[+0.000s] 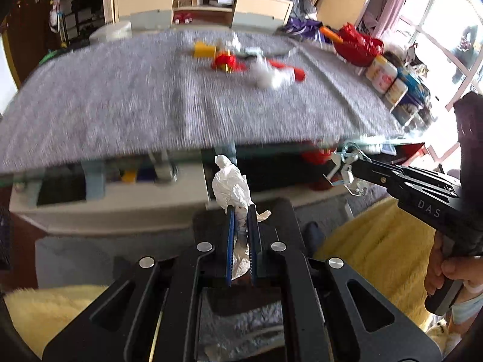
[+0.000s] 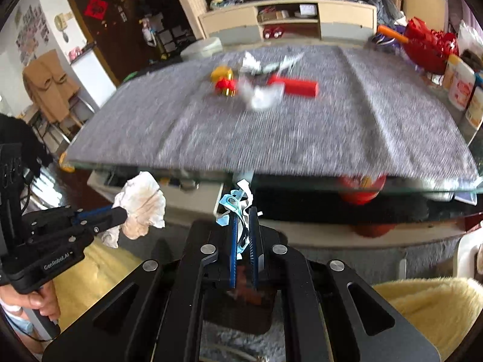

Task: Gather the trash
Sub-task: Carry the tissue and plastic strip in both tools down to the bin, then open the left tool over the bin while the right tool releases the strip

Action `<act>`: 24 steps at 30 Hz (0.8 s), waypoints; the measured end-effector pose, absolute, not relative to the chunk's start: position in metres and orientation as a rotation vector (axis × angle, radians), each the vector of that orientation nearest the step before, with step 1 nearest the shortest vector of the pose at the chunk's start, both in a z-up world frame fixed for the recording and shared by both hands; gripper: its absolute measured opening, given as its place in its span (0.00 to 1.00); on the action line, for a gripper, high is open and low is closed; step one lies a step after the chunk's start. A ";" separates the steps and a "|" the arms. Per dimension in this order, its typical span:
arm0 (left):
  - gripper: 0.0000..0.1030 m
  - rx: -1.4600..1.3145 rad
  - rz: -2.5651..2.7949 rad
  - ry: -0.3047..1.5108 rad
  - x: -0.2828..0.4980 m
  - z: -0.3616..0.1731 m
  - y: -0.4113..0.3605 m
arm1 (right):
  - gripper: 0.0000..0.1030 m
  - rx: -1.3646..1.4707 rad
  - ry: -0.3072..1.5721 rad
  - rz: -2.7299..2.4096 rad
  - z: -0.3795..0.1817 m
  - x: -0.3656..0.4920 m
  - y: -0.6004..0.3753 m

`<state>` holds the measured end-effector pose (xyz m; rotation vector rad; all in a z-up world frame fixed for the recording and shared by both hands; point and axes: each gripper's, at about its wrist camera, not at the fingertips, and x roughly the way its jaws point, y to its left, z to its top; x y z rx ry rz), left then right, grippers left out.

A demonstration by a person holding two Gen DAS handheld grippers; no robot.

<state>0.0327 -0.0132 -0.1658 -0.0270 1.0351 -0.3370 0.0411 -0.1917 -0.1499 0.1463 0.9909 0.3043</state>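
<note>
Tissue (image 1: 231,185): light, soft, crushable; left tool (image 1: 241,211) pinches its tail. Right tool (image 2: 244,214) pinches limp face mask (image 2: 232,203), off bench (image 1: 151,114) near edge.

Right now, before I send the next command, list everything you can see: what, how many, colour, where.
crumpled tissue: 1, white, clamped in the left gripper, off the table's near edge
face mask: 1, pale blue and white, crumpled, clamped in the right gripper
table mat: 1, grey, covering the table
leftover trash pile: several blurred pieces, white, red and yellow, far centre of the mat
red box: 1, lying at the pile's right side
red bag: 1, far right table corner
left gripper: black with blue pads, shut on the tissue
right gripper: same build, shut on the mask
</note>
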 end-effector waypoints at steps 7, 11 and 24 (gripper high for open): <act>0.07 -0.035 -0.357 1.130 0.018 -0.210 -0.017 | 0.08 0.142 1.090 0.311 -0.190 0.032 -0.178; 0.07 -0.040 -0.368 1.184 0.016 -0.232 -0.019 | 0.08 0.137 1.143 0.306 -0.211 0.028 -0.172; 0.08 -0.070 -0.412 1.316 0.019 -0.276 -0.025 | 0.11 0.147 1.269 0.315 -0.250 0.037 -0.166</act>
